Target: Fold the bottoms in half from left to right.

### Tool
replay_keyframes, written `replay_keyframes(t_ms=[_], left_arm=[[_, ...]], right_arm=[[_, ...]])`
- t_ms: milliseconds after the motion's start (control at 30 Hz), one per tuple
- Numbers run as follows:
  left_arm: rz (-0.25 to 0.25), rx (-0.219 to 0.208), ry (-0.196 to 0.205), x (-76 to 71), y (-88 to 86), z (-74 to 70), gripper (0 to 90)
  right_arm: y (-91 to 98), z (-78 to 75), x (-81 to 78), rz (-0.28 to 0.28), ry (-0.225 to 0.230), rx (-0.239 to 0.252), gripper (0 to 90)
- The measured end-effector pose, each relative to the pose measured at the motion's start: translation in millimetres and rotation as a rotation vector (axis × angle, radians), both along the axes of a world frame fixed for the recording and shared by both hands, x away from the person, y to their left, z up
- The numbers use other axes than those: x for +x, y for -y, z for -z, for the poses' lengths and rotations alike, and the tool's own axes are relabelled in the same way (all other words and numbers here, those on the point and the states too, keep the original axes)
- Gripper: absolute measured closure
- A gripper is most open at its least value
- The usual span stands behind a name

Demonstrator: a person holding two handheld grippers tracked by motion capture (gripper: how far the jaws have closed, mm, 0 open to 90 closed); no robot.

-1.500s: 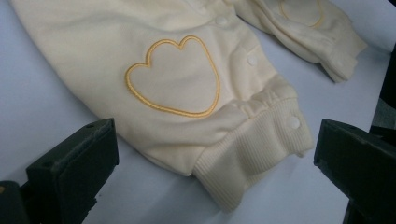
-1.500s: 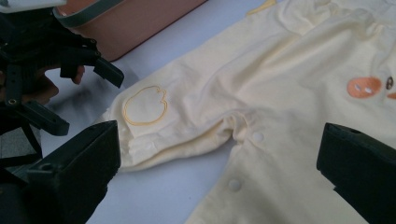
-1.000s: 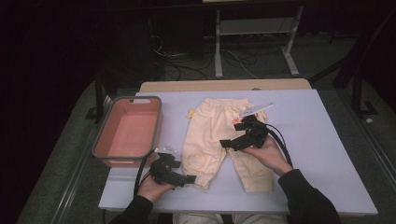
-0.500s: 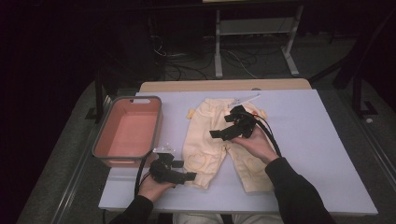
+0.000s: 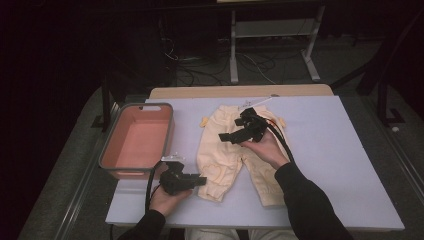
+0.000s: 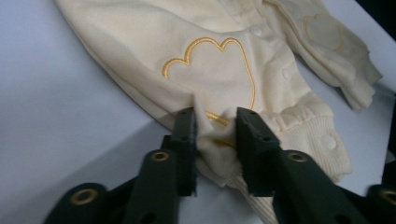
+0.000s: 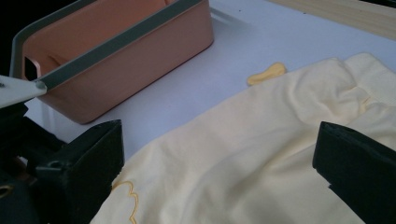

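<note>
Cream baby trousers [image 5: 235, 147] lie lengthwise, waist away, legs toward person.

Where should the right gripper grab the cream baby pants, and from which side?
The waistband, at the pants' far end, coming down from above. The left gripper has just been closing and pinches a fold of the near leg cuff, so the far edge is the free end. The right gripper hangs open over that upper part, and the cloth lies flat on the table.
</note>
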State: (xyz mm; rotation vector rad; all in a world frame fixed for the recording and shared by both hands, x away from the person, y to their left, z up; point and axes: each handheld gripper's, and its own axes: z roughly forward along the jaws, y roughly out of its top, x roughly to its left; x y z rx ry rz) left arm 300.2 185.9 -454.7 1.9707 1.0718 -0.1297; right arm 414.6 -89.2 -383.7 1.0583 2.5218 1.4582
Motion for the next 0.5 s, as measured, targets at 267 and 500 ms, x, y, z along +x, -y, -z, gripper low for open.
replay_keyframes(t_ms=[267, 500], left_arm=[[-0.003, 0.046, 0.019, -1.7, 5.0, -7.0, 83.8], [0.006, 0.037, 0.016, -2.3, 4.0, -9.5, 84.3]], right_arm=[[-1.4, 0.9, 13.0, 0.024, -0.003, -0.002, 2.5], [-5.5, 3.7, 31.3, 0.047, -0.010, -0.020, 3.8]])
